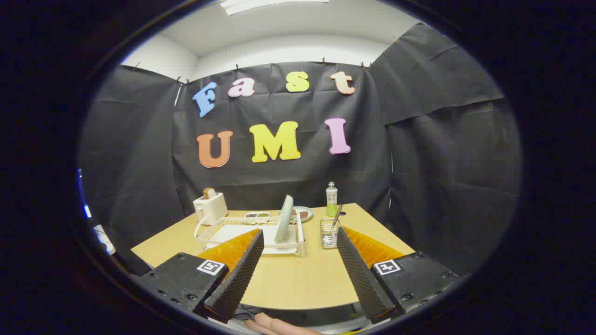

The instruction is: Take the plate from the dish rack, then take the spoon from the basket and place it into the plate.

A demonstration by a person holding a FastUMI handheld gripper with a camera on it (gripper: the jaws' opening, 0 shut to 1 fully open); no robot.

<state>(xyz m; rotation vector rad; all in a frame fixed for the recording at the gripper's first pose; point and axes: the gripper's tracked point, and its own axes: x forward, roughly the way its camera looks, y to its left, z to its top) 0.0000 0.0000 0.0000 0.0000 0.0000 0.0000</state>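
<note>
A pale green plate [283, 219] stands on edge in the white wire dish rack [219, 231] on the wooden table [298, 279], beyond my fingers and between their tips. To the right of the rack, just ahead of my right fingertip, a clear mesh basket [329, 234] holds a spoon [336, 216] that leans with its handle up. My gripper [300, 230] is open, well short of the rack, with nothing between its black ridged fingers [242, 274].
A white toaster [210, 206] with bread stands behind the rack on the left. A small dish [303, 213], a shallow tray [257, 215] and a green bottle [331, 199] sit at the table's back. A person's finger [274, 325] shows below the near table edge.
</note>
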